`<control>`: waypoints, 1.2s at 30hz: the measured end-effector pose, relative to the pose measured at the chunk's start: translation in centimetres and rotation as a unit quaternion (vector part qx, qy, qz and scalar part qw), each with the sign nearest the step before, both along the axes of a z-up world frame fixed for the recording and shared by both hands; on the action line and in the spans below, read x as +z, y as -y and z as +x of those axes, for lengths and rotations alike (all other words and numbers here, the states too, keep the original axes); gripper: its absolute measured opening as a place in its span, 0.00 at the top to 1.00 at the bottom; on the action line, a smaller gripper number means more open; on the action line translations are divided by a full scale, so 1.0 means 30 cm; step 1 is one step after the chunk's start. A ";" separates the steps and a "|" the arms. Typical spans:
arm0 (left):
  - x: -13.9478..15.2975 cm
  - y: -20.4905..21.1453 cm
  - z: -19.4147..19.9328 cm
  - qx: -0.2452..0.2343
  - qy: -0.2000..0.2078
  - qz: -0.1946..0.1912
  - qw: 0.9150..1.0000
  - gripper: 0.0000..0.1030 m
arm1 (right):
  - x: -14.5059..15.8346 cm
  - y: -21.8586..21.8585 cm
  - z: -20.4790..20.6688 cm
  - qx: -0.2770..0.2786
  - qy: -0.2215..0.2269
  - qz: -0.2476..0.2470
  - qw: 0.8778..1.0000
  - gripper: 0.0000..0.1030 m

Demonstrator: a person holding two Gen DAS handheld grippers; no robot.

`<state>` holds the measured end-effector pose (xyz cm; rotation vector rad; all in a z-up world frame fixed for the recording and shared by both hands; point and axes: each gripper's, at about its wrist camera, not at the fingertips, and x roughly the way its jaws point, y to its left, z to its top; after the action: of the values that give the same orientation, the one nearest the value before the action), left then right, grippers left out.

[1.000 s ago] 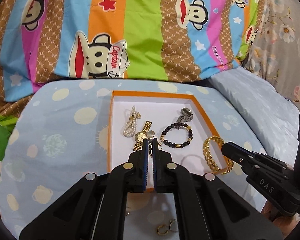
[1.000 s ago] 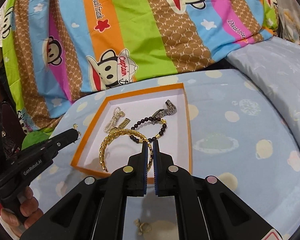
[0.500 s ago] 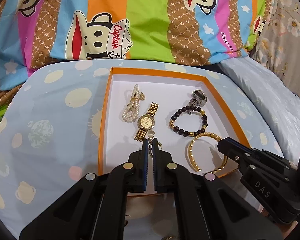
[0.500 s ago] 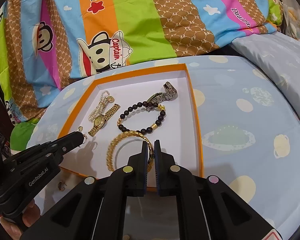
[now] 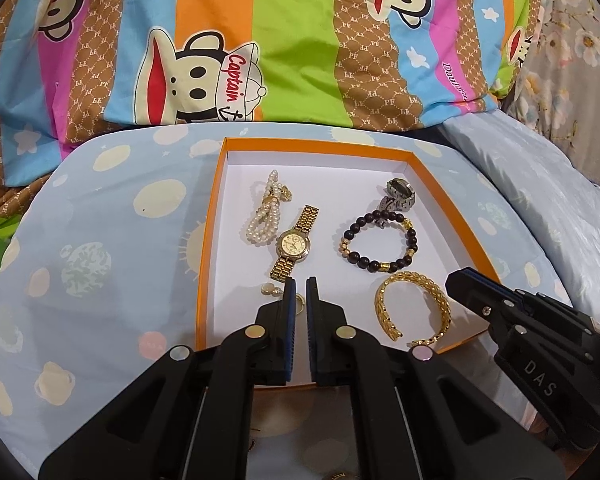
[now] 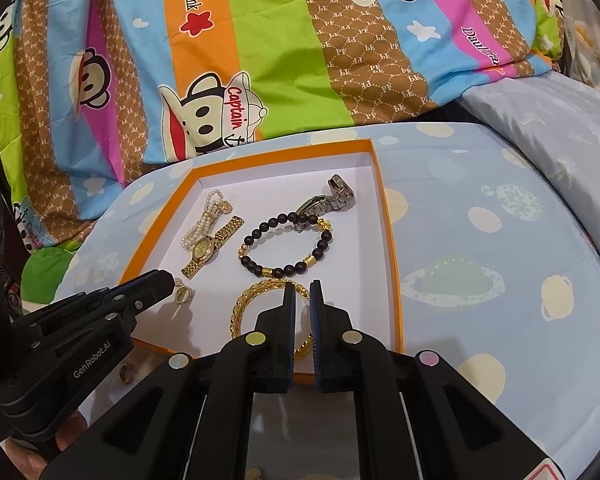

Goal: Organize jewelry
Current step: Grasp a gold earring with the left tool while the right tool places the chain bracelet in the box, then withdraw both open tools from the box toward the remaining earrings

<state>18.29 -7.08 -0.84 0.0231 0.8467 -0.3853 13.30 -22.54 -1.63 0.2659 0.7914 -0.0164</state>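
While both tools hover low over the tray:
Tray [image 5: 216, 216]: orange-rimmed, white inside, on the spotted blue bed cover [image 5: 100, 248].
Gold watch [image 5: 294, 242]: long axis runs from near-left to far-right.
Gold bangle [image 5: 412, 306]: gap faces near-left.
Left tool [image 5: 299, 285]: slightly apart, empty, above an earring [image 6: 183, 293].
Right tool [image 6: 302, 287]: slightly apart, over the bangle.

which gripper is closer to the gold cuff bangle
Right. The right gripper has its tips directly over the gold cuff bangle, while the left gripper sits off to the bangle's left, by the small earrings.
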 end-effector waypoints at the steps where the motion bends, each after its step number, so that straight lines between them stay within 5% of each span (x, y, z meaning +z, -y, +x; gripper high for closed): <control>1: 0.001 -0.001 -0.001 0.000 0.000 -0.001 1.000 0.96 | 0.001 0.001 -0.003 0.000 0.001 0.000 1.000 0.92; 17: 0.076 -0.136 -0.141 0.018 0.025 -0.039 0.999 0.95 | 0.049 0.056 -0.230 -0.033 0.029 0.005 0.999 0.91; 31: -0.032 -0.297 -0.378 0.056 0.004 -0.039 0.998 0.95 | -0.042 0.001 -0.485 -0.040 0.002 0.022 0.999 0.76; 32: -0.031 -0.308 -0.393 0.058 0.005 -0.048 0.997 0.94 | -0.041 -0.003 -0.493 -0.040 0.003 0.021 0.999 0.73; 34: -0.023 -0.316 -0.411 0.067 0.018 -0.046 0.997 0.71 | -0.039 -0.011 -0.505 -0.039 0.006 0.018 0.999 0.64; 36: -0.018 -0.315 -0.413 0.075 0.026 -0.041 0.996 0.63 | -0.041 -0.012 -0.501 -0.038 0.003 0.017 0.999 0.56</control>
<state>5.91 2.36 -1.38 -0.1064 0.7757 -0.2775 -1.74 -22.19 -2.86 0.3279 0.7755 -0.0727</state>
